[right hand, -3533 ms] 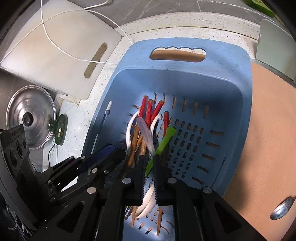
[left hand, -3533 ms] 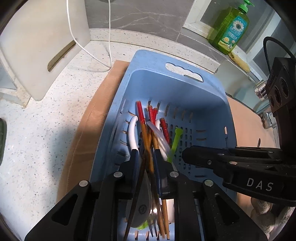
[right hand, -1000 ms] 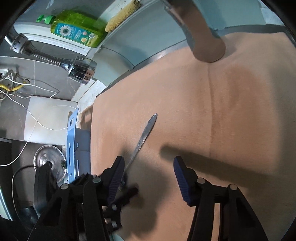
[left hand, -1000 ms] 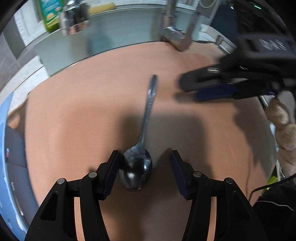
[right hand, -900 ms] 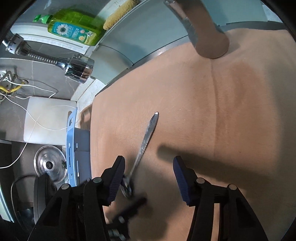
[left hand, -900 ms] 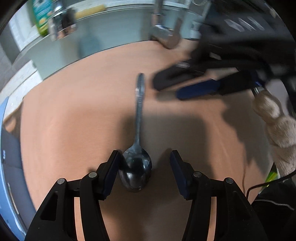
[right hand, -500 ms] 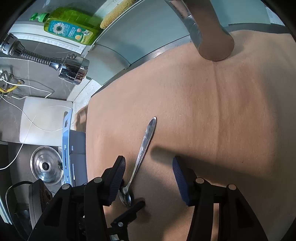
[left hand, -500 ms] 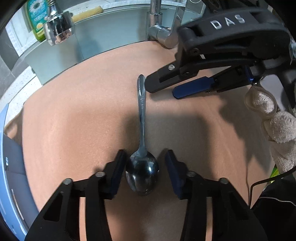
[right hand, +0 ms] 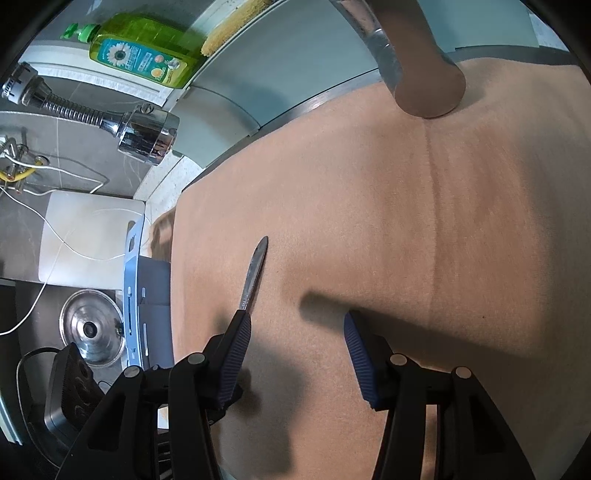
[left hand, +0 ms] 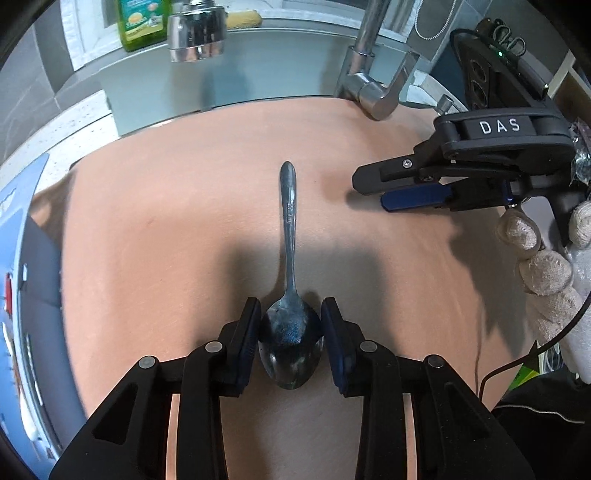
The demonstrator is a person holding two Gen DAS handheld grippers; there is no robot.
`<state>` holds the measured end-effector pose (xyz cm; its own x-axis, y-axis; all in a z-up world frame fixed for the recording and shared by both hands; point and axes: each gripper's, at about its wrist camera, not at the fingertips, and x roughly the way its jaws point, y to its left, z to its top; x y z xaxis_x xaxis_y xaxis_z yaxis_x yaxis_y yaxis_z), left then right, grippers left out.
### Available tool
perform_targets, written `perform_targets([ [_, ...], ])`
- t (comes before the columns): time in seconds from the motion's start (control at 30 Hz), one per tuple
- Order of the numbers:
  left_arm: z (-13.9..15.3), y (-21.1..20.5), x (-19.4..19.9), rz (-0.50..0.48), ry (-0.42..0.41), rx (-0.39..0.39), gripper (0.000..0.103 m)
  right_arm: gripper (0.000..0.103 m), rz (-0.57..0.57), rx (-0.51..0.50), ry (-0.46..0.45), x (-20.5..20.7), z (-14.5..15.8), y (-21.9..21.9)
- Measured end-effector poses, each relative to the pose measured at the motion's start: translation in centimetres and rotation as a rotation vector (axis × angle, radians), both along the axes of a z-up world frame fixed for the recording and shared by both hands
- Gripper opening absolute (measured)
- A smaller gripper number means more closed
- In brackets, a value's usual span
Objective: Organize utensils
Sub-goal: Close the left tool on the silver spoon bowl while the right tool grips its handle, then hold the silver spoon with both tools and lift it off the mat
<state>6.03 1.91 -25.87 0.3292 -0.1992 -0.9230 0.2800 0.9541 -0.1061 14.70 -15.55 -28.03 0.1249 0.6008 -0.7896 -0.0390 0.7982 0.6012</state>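
Observation:
A metal spoon (left hand: 290, 229) lies on the tan mat (left hand: 166, 221), its handle pointing away toward the sink. My left gripper (left hand: 290, 325) has its jaws closing on the spoon's bowl, and both blue pads touch the bowl's sides. My right gripper (left hand: 373, 192) hovers to the right of the handle tip, held by a gloved hand (left hand: 546, 266). In the right wrist view my right gripper (right hand: 295, 332) stands open over bare mat, and the spoon's handle (right hand: 255, 269) runs just past its left finger. The bowl is hidden there.
A blue basket (left hand: 14, 258) sits at the mat's left edge. Behind the mat are the sink, a chrome faucet (left hand: 373, 92), a spray head (left hand: 195, 33) and a green soap bottle (right hand: 140, 51). A white cutting board (right hand: 88, 243) and a pot lid (right hand: 90, 328) lie beyond the basket.
My left gripper's jaws have narrowed from wide apart to touching the spoon's bowl. The right gripper has drawn back to the right, away from the handle tip.

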Motion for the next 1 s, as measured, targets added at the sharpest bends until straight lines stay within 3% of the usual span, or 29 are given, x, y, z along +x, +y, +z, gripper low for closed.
perform_targets([
  [0.37,-0.5,0.3,-0.8,0.016,0.014,-0.005,0.032,0.047,0.048,-0.075,-0.112,-1.0,1.4,1.9],
  [0.5,-0.6,0.5,-0.8,0.020,0.018,-0.022,0.032,0.047,0.063,-0.032,-0.102,-1.1,1.2,2.5],
  [0.7,-0.8,-0.9,-1.0,-0.020,-0.002,0.046,0.032,0.045,0.089,0.037,-0.095,-0.8,1.5,3.5],
  [0.77,-0.9,-1.3,-1.2,-0.030,-0.011,0.067,0.032,0.038,0.108,0.044,-0.094,-0.6,1.5,4.2],
  [1.0,-0.9,-1.5,-1.7,-0.036,-0.025,0.069,0.032,0.034,0.156,0.022,-0.069,0.1,1.1,6.4],
])
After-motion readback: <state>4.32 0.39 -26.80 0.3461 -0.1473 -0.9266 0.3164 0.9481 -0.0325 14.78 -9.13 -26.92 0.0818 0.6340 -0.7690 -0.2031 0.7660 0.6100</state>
